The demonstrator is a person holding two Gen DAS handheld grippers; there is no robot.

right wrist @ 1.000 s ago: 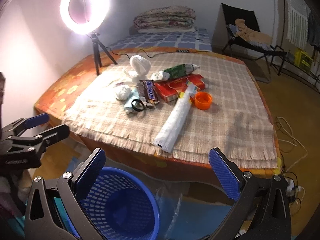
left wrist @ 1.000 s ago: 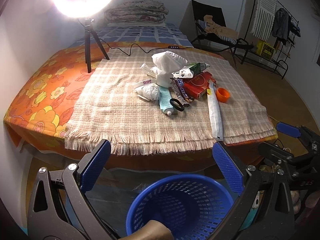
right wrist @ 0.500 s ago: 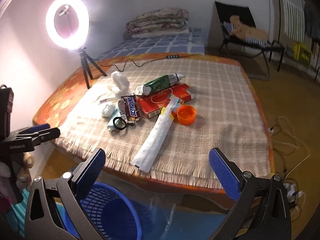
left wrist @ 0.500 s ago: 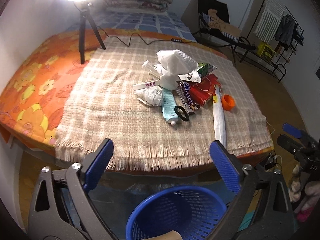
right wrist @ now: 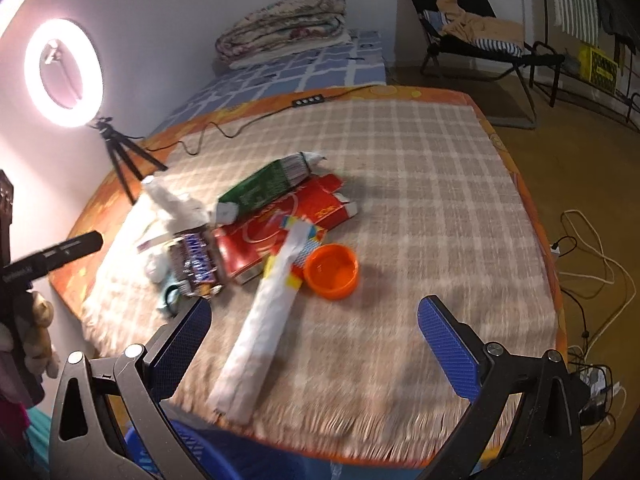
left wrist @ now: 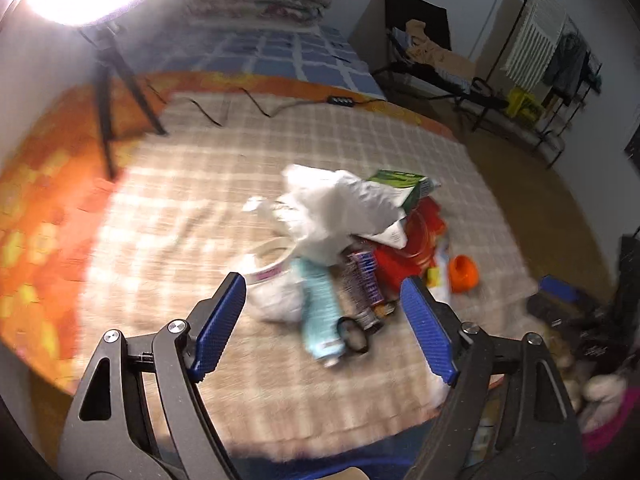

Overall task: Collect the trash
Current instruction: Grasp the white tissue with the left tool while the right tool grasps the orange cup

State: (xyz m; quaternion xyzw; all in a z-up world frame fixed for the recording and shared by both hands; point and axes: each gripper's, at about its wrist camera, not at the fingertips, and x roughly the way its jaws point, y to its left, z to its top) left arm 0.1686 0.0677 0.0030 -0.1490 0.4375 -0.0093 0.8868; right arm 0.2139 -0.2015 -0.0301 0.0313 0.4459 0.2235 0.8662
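Both tools gape empty — left tool (left wrist: 322, 314) facing the white bag (left wrist: 340, 210), right tool (right wrist: 314, 330) near the orange cap (right wrist: 331, 266).

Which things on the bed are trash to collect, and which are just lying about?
Trash for the blue basket: long white wrapper, orange cap, red carton, green tube, candy bar wrapper, crumpled white bag.

Lying about: ring light, folded blankets, chair.
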